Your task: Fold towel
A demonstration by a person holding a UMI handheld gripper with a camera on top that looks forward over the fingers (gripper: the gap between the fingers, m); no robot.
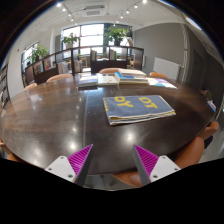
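A folded towel (137, 108), grey-blue with a yellow pattern, lies flat on the dark round table (60, 120), beyond my fingers and a little to the right. My gripper (113, 160) is open and empty, its magenta pads (80, 160) spread wide above the table's near edge. A person's hand or arm (198, 145) shows at the right, beside the right finger.
More folded cloths or papers (128, 76) lie at the table's far side. Chairs and shelving (55, 66) stand behind the table, with plants and windows beyond. A white radiator (166, 68) is at the back right.
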